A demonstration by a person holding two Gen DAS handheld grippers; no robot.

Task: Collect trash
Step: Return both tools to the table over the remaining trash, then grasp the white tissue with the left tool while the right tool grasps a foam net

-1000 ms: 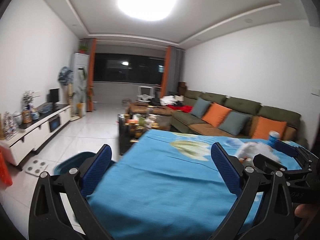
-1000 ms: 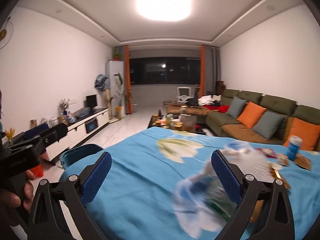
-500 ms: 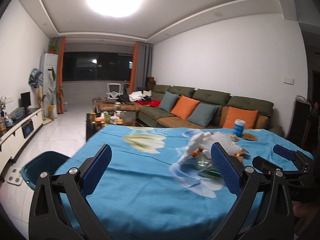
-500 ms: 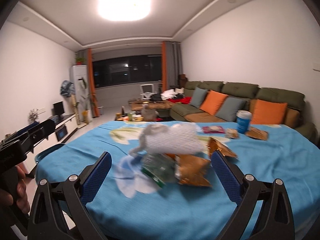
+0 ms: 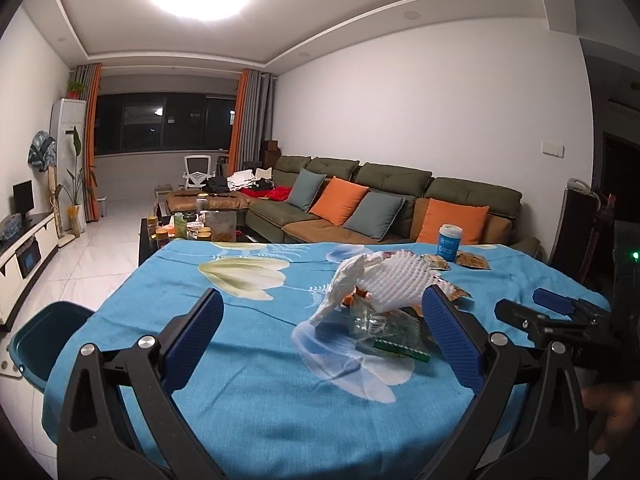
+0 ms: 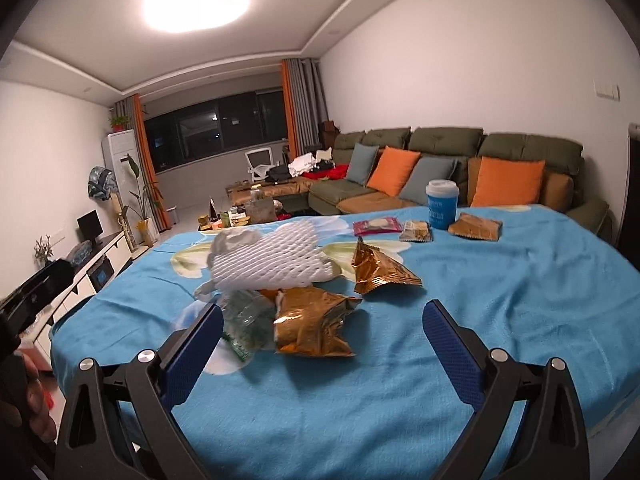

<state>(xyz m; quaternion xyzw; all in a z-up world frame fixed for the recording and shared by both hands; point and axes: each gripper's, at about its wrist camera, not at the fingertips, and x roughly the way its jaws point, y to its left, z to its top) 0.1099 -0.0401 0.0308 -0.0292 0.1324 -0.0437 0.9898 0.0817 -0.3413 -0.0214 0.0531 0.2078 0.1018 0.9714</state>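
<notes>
A heap of trash lies on the blue tablecloth (image 6: 500,300): a white foam net (image 6: 272,260), a clear green-printed wrapper (image 6: 244,320) and two gold snack bags (image 6: 316,320) (image 6: 380,272). In the left wrist view the foam net (image 5: 400,280) and green wrapper (image 5: 392,336) lie just ahead of my right finger. My left gripper (image 5: 324,336) is open and empty above the cloth. My right gripper (image 6: 324,340) is open and empty, just short of the nearer gold bag.
A blue paper cup (image 6: 440,204), a red packet (image 6: 376,226) and two more small packets (image 6: 474,226) lie at the table's far side. A teal bin (image 5: 40,340) stands on the floor left of the table. A sofa (image 5: 400,208) and a coffee table (image 5: 192,228) lie beyond.
Both grippers have swung right, from facing the room to facing the trash heap, and moved closer to it. Both stayed open.
</notes>
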